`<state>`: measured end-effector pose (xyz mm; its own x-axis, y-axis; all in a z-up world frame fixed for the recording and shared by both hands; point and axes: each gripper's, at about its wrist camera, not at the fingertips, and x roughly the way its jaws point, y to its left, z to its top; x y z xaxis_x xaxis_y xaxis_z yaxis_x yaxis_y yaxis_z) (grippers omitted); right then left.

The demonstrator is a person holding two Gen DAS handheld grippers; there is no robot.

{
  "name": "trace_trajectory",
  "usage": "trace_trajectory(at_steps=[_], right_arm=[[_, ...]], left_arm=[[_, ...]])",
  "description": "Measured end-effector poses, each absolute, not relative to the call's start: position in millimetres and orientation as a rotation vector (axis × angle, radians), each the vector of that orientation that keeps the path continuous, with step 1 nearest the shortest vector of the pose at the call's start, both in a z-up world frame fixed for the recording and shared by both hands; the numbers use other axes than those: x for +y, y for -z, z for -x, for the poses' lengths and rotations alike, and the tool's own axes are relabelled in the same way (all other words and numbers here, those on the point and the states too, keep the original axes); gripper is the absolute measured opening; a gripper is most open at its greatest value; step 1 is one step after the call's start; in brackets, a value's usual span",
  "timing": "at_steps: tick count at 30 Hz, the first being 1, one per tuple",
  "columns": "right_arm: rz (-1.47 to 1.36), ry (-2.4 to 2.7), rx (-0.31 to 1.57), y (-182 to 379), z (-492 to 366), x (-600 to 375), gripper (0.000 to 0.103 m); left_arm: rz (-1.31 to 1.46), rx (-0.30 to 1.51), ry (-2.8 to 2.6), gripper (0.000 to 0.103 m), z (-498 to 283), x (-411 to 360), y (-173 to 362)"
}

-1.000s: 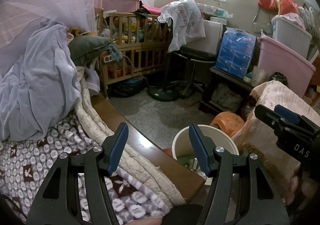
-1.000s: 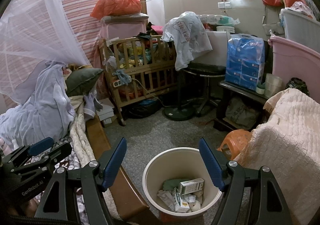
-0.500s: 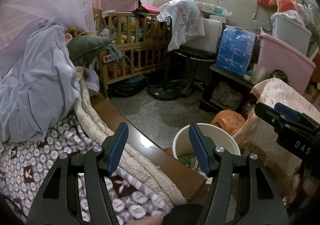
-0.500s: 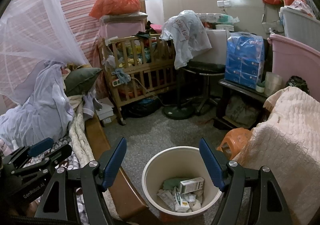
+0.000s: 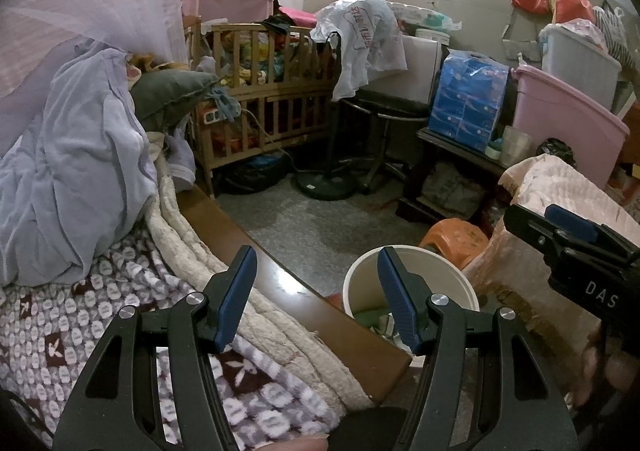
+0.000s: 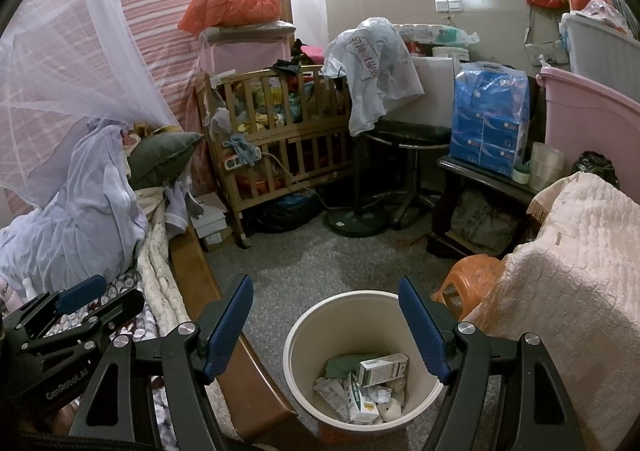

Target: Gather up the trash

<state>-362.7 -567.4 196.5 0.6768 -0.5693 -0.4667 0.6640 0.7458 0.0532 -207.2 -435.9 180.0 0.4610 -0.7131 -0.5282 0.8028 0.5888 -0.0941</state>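
A cream round trash bin (image 6: 298, 343) stands on the grey floor beside the bed. It holds small cartons (image 6: 382, 369), crumpled paper and a green scrap. My right gripper (image 6: 326, 325) is open and empty, hovering above the bin. My left gripper (image 5: 316, 291) is open and empty over the bed's wooden edge (image 5: 280, 283); the bin (image 5: 448, 271) is just right of it, partly hidden by the right finger. The right gripper's body (image 5: 576, 247) shows in the left wrist view; the left gripper's body (image 6: 72, 315) shows in the right wrist view.
A bed with a purple patterned blanket (image 5: 52, 323) and lilac sheet (image 5: 76, 171) lies left. An orange stool (image 6: 468, 279) and a pink-covered seat (image 6: 560, 271) stand right of the bin. A wooden crib (image 6: 280, 143), fan stand (image 6: 356, 219) and low table (image 6: 488, 179) line the back.
Both views have shifted very slightly. Both grippers stay open and empty, and the bin's contents are unchanged.
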Motion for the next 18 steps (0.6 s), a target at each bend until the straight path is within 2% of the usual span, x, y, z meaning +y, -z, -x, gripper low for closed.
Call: trace_trajectory(at_steps=[18], right_arm=[[-0.217, 0.687, 0.469, -187.8, 365.7, -563.5, 0.073]], left_arm=[[-0.180, 0.565, 0.930, 0.062, 200.9, -421.1, -172.5]])
